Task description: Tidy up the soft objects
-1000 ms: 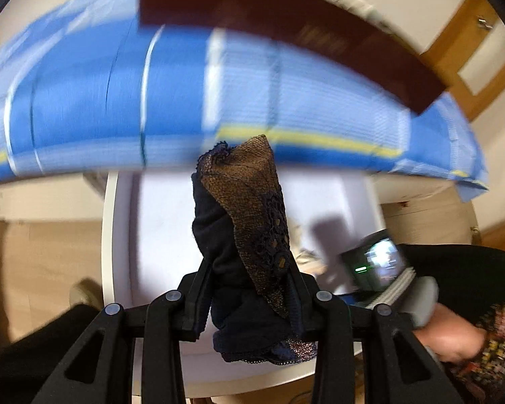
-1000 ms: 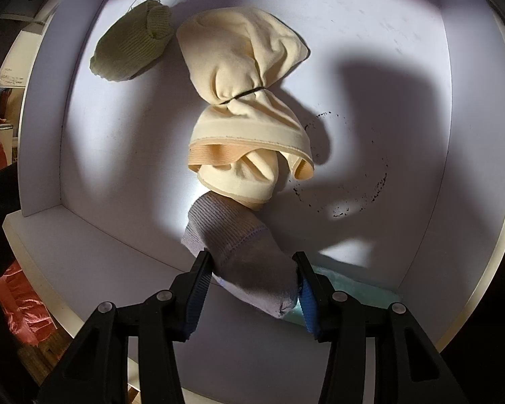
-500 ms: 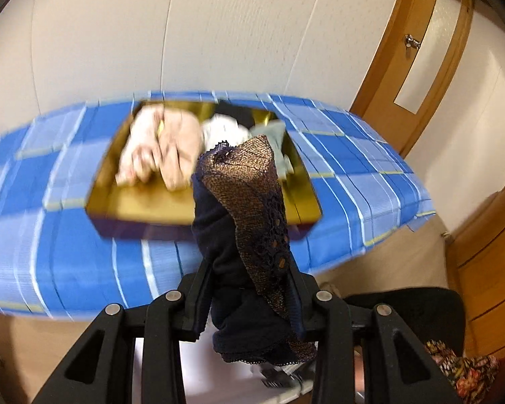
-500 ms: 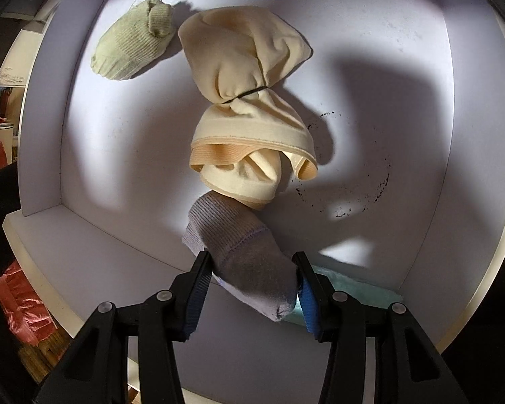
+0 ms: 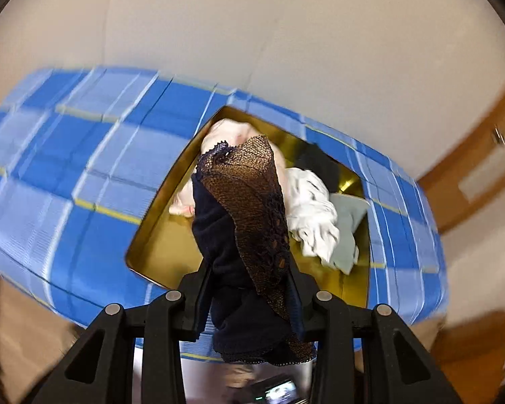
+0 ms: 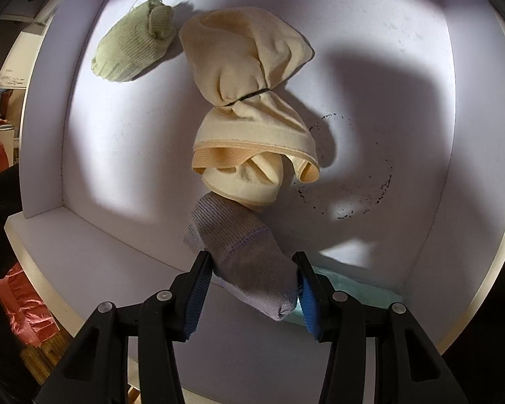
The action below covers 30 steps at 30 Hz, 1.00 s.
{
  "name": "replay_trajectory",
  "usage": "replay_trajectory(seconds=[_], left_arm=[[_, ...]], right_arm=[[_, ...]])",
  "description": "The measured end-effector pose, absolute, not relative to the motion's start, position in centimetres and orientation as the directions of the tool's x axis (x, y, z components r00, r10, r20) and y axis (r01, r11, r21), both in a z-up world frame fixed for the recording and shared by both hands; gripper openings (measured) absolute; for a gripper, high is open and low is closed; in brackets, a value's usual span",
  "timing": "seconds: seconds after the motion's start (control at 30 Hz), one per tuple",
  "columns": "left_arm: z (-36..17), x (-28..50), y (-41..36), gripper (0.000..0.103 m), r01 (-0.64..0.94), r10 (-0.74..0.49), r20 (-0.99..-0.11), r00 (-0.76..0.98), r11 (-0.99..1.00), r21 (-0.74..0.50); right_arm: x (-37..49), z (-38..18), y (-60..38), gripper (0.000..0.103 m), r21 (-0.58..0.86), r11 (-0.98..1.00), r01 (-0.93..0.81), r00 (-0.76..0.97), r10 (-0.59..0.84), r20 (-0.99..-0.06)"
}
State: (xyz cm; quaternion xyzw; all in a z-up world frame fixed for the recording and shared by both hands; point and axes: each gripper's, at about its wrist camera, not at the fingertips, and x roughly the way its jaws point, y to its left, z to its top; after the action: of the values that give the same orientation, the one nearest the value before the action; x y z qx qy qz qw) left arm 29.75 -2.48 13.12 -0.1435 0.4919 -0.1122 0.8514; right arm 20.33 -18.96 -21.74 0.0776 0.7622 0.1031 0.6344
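Lace-trimmed navy garment (image 5: 239,222), probably underwear, bunched upright in left gripper (image 5: 249,289).

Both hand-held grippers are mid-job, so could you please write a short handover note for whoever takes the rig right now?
Left hand-held gripper: shut on a dark navy lace garment, held above the gold tray on the blue checked cloth.
Right hand-held gripper: shut on a grey sock inside the white box.
Done: the tray holds pink, white and grey-green pieces; the box holds a green sock and a tied cream bundle.
Left: probably set down both held items.
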Motion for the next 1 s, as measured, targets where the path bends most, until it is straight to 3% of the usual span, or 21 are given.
replay_trajectory(seconds=[0.13,0.27,0.37,0.57,0.77,1.0], left_arm=[[10.7,31.2,-1.9,0.037,-0.084,-0.369,-0.812,0.452,0.888,-0.451],[9.0,32.0,-1.2,0.045,-0.170,-0.376,-0.835,0.402,0.866,-0.471],[9.4,31.4,-1.0,0.051,-0.150,-0.348,-0.843,0.411,0.886,-0.439],[10.4,30.6,-2.0,0.052,-0.023,-0.261,-0.859,0.441,0.953,-0.302],[8.3,31.1,-6.6,0.052,0.159,-0.228,-0.919,0.323,0.970,-0.185],[6.3,33.2,-9.8,0.052,0.261,0.035,-0.953,0.302,0.958,0.118]], right_arm=[[20.5,-21.5,-19.1,0.050,0.262,0.965,-0.007,-0.182,0.257,-0.949],[20.7,-21.3,-19.3,0.050,0.272,0.962,0.002,-0.177,0.268,-0.947],[21.0,-21.2,-19.2,0.050,0.276,0.961,-0.001,-0.175,0.272,-0.946],[20.9,-21.2,-18.5,0.050,0.268,0.963,-0.010,-0.185,0.262,-0.947],[21.0,-21.4,-18.5,0.050,0.271,0.963,0.004,-0.184,0.267,-0.946],[20.6,-21.2,-19.2,0.050,0.284,0.959,0.016,-0.179,0.282,-0.942]])
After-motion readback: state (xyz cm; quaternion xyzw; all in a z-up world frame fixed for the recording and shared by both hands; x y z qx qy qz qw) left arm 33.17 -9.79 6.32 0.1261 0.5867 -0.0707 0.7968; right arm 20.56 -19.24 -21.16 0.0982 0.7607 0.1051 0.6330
